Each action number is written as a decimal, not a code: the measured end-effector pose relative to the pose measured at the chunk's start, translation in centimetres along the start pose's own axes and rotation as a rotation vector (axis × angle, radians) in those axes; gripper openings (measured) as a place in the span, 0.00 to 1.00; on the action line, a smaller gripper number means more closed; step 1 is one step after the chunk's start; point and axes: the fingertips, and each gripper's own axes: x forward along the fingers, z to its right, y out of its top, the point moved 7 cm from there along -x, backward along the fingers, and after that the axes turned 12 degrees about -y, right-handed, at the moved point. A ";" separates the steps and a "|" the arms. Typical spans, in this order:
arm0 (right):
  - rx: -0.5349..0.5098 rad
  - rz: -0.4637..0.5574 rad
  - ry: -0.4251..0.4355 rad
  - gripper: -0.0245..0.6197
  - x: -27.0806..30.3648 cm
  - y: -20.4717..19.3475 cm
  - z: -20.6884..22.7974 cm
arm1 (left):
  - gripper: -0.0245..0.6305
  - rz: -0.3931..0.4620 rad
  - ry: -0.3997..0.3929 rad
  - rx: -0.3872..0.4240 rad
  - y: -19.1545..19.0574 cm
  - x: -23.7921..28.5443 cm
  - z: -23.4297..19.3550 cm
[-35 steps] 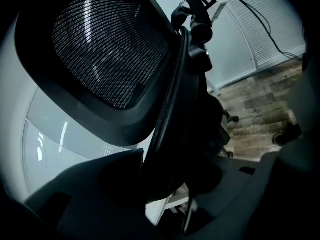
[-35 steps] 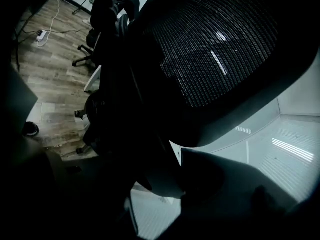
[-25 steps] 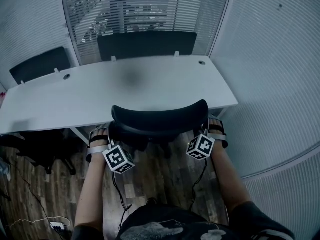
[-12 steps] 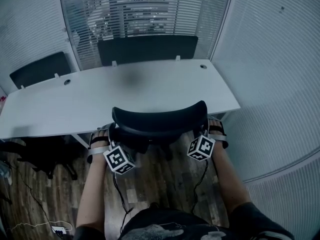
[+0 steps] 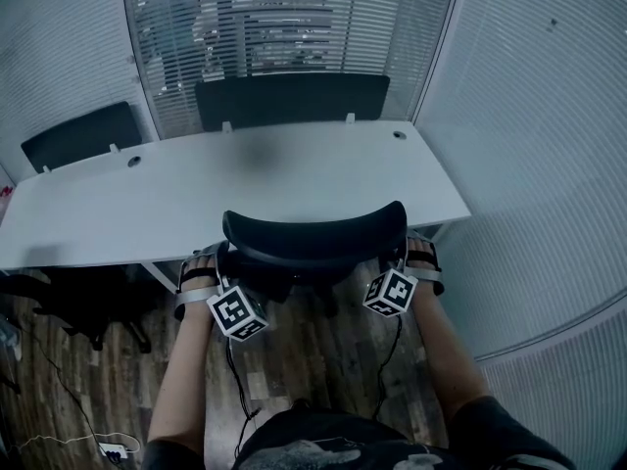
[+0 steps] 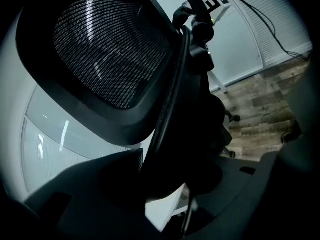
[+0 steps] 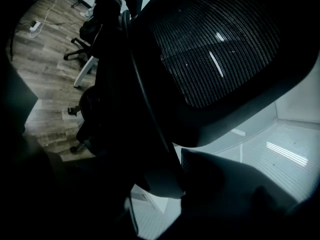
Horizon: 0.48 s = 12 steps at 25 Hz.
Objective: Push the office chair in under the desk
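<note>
Beneath slatted blinds (image 5: pixel 274 27), a white desk (image 5: pixel 294 179) stands on wood-plank floor (image 5: pixel 323 351).

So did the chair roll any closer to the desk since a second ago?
Not that you can see. The office chair sits in the same spot at the front edge of the desk, with its backrest not yet under it. The left gripper and the right gripper stay clamped on the two sides of the backrest, just as before.
</note>
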 end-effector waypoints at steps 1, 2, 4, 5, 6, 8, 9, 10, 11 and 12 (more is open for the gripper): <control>-0.007 -0.013 -0.014 0.41 0.1 0.0 -0.1 | 0.37 -0.011 -0.004 -0.006 0.0 0.0 0.0; -0.008 -0.025 -0.023 0.41 0.1 0.1 -0.1 | 0.37 -0.020 -0.010 -0.010 0.1 0.0 -0.1; -0.002 -0.046 -0.025 0.41 0.2 0.3 -0.1 | 0.38 -0.028 -0.015 -0.011 0.0 0.1 -0.2; -0.001 -0.052 -0.021 0.42 0.2 0.4 -0.2 | 0.38 -0.026 -0.008 -0.007 -0.1 0.2 -0.2; 0.000 -0.052 -0.017 0.42 0.3 0.4 -0.3 | 0.38 -0.024 0.003 -0.001 -0.2 0.3 -0.1; 0.008 -0.036 -0.019 0.42 0.3 0.5 -0.3 | 0.38 -0.017 0.025 0.005 -0.3 0.4 0.0; 0.018 -0.026 -0.024 0.42 0.2 0.4 -0.2 | 0.38 -0.013 0.030 0.005 -0.3 0.4 0.0; 0.032 -0.019 -0.029 0.42 0.1 0.4 -0.1 | 0.38 -0.007 0.031 0.004 -0.3 0.4 -0.1; 0.048 -0.015 -0.033 0.44 0.0 0.4 0.1 | 0.38 0.001 0.030 0.004 -0.3 0.3 -0.2; 0.062 -0.016 -0.035 0.44 -0.1 0.3 0.2 | 0.38 0.010 0.029 0.005 -0.3 0.2 -0.3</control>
